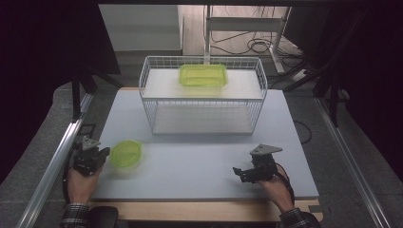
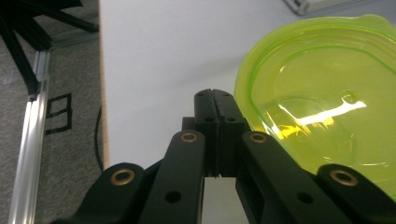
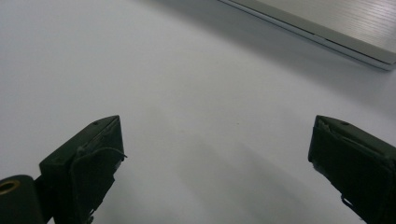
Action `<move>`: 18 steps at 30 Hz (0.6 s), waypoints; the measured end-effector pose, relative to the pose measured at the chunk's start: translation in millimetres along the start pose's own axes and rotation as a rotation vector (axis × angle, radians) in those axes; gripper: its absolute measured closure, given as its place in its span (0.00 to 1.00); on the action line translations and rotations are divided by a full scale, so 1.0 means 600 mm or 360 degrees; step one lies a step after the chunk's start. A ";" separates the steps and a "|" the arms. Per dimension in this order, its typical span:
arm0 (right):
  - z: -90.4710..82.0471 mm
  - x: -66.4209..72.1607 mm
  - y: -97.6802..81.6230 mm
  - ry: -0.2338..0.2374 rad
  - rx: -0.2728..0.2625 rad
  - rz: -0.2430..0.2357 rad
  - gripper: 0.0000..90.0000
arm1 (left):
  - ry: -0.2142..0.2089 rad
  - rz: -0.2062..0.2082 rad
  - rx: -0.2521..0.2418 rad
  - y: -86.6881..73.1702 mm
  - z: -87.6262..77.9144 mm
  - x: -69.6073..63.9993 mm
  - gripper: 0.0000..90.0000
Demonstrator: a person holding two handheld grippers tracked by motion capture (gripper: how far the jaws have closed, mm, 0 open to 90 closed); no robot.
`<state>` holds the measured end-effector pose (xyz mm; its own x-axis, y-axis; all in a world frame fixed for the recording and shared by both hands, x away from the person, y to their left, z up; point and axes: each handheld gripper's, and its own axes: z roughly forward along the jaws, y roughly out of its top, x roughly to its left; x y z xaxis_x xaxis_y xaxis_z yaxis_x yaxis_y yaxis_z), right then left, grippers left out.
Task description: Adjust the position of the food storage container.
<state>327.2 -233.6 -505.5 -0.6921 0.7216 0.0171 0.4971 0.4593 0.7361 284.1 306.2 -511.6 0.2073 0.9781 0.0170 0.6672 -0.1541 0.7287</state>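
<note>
On the white worktop (image 1: pixel 199 161), a round translucent green lid (image 1: pixel 126 153) lies at about eight o'clock, just beside the left tool (image 1: pixel 102 154), whose jaws are pressed together on nothing. The right tool (image 1: pixel 240 173), at five o'clock, rests with jaws spread wide over bare surface. At twelve o'clock a wire basket (image 1: pixel 259 97) holds a rectangular green container (image 1: pixel 203 75). The lid looks light, thin, slightly flexible and glossy, likely slippery; its raised rim is the sensible place to pinch. The left gripper view shows that rim (image 2: pixel 245 100) touching or nearly touching the jaw's side, which the high view cannot resolve.
</note>
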 end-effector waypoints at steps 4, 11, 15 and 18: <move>0.000 -0.001 0.000 -0.0002 0.0003 0.0005 0.04 | -0.0016 0.0009 0.0002 0.003 0.002 -0.010 1.00; 0.001 0.000 -0.001 -0.0002 0.0013 -0.0003 0.04 | -0.0076 0.0035 0.0009 0.014 0.009 -0.043 1.00; 0.002 0.001 -0.001 0.0003 0.0016 -0.0002 0.04 | -0.0118 0.0055 0.0016 0.019 0.011 -0.060 1.00; 0.003 0.001 -0.001 0.0004 0.0018 -0.0004 0.04 | -0.0164 0.0068 0.0018 0.022 0.013 -0.075 1.00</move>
<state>327.3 -232.8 -507.0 -0.6947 0.7191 0.0168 0.5011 0.4670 0.7286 289.0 259.2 -507.9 0.3079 0.9511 -0.0233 0.6643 -0.1973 0.7209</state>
